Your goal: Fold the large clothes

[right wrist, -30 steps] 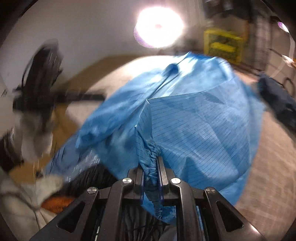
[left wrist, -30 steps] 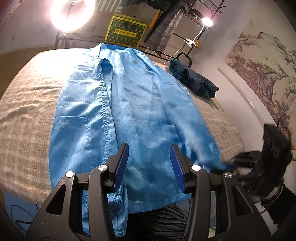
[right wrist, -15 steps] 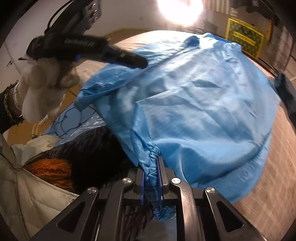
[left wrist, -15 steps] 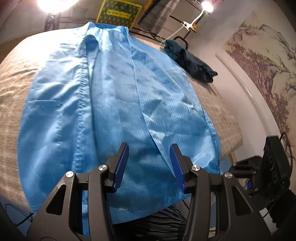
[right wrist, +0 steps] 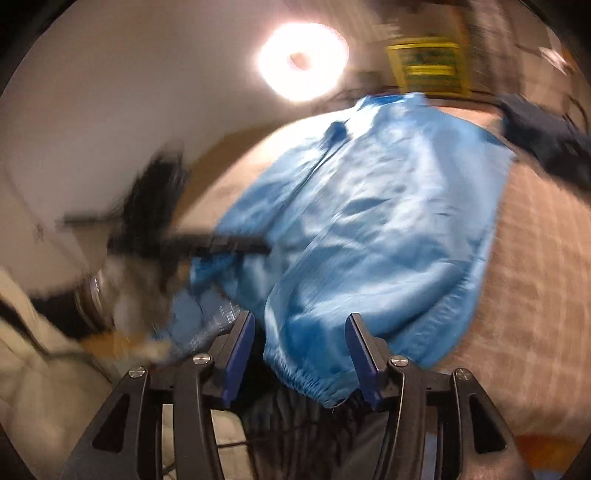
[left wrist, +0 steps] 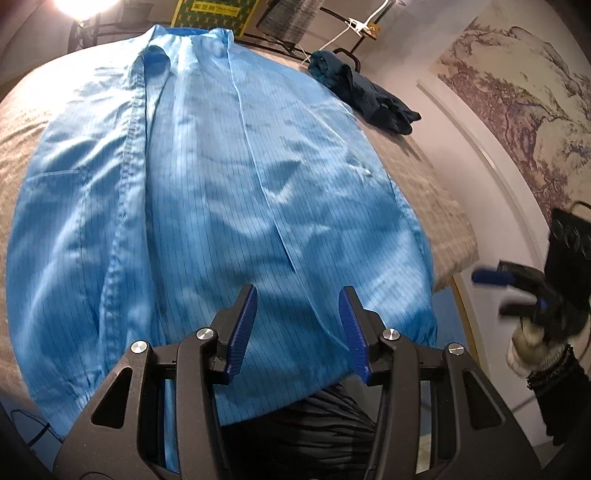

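Observation:
A large light-blue coat (left wrist: pixel 207 192) lies front-up on the checked beige bed cover (left wrist: pixel 417 184), collar at the far end. Its right sleeve is folded over the body, and the elastic cuff (right wrist: pixel 314 376) hangs at the near edge. My left gripper (left wrist: pixel 297 325) is open and empty, hovering above the coat's near hem. My right gripper (right wrist: pixel 301 354) is open and empty just before the cuff; it also shows in the left wrist view (left wrist: pixel 517 295), off the bed's right side. The left gripper appears blurred in the right wrist view (right wrist: pixel 221 245) over the coat's left side.
A dark blue garment (left wrist: pixel 365 92) lies bunched at the bed's far right corner. A yellow box (left wrist: pixel 214 11), a bright ring lamp (right wrist: pixel 303 61) and a wire rack stand behind the bed. A painted wall (left wrist: pixel 517 110) runs along the right.
My right gripper opened and let go of the sleeve cuff, which now lies across the coat, and pulled back right. My left gripper moved forward and lower over the coat.

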Motion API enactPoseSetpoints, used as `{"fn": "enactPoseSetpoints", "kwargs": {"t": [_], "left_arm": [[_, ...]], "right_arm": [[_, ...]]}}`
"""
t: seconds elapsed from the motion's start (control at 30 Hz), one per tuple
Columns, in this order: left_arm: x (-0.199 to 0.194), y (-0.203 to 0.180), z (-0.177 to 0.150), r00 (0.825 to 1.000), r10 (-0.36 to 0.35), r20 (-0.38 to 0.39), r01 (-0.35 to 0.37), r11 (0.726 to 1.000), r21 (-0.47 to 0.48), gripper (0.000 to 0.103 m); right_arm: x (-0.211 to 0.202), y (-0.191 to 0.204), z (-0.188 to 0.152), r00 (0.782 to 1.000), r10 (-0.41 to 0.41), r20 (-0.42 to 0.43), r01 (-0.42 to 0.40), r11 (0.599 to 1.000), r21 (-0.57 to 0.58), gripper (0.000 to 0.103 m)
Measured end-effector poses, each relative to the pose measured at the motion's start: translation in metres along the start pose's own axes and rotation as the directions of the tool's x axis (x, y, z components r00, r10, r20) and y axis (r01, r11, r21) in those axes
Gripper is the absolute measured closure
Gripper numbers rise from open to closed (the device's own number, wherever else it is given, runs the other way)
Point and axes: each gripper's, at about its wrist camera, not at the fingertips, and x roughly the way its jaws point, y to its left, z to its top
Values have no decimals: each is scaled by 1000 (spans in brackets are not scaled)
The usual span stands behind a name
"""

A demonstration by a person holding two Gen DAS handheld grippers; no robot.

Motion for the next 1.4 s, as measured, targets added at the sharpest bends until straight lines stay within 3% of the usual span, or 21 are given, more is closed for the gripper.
{"fn": "enactPoseSetpoints", "kwargs": {"t": [0.13, 0.47, 0.53, 0.6, 0.63, 0.67, 0.7, 0.73, 0.83, 0.93, 1.0, 1.07, 1.17, 1.27, 1.4], "left_arm": [[8, -1, -6, 1000, -9, -29, 9, 1000, -3, 56], [28, -5, -7, 996, -36, -84, 35, 999, -11, 56], [36, -4, -6, 994, -31, -100, 31, 999, -7, 56], [38, -5, -6, 995, -41, -91, 42, 999, 4, 57], [39, -7, -5, 995, -48, -90, 50, 999, 16, 73], [43, -7, -4, 993, -58, -108, 60, 998, 16, 101], [45, -5, -4, 990, -70, -124, 71, 997, 0, 103], [46, -4, -3, 989, -88, -123, 85, 996, -26, 103], [41, -9, -3, 992, -86, -88, 86, 996, -6, 103], [45, -15, -4, 996, -41, -84, 45, 998, 51, 103], [49, -15, -7, 996, -15, -91, 21, 998, 65, 103], [48, -14, -10, 997, -9, -82, 15, 998, 68, 103], [43, -14, -15, 997, 13, -73, -6, 996, 93, 103], [41, -16, -20, 997, 6, -81, 2, 994, 107, 103], [41, -26, -23, 996, 18, -91, -6, 991, 135, 103]], "right_arm": [[2, -36, -2, 997, -82, -4, 82, 984, 157, 52], [54, -91, 21, 998, -53, -22, 58, 928, 369, 55], [60, -104, 28, 995, -92, -47, 103, 913, 395, 56], [68, -115, 32, 990, -122, -76, 143, 899, 414, 66], [74, -120, 35, 988, -125, -95, 154, 892, 425, 71], [78, -121, 36, 986, -127, -104, 159, 891, 424, 87], [81, -121, 38, 985, -128, -117, 166, 893, 418, 102], [83, -118, 40, 982, -136, -131, 179, 896, 406, 103], [68, -97, 55, 966, -229, -121, 257, 905, 338, 103], [49, -83, 72, 943, -321, -90, 333, 903, 271, 103], [50, -87, 72, 938, -331, -100, 346, 899, 270, 93], [56, -100, 65, 952, -275, -132, 303, 896, 323, 72], [48, -105, 42, 982, -166, -93, 189, 905, 381, 71], [44, -96, 19, 988, -125, -88, 149, 913, 381, 70], [49, -86, -1, 968, -207, -143, 244, 908, 342, 75]]}}
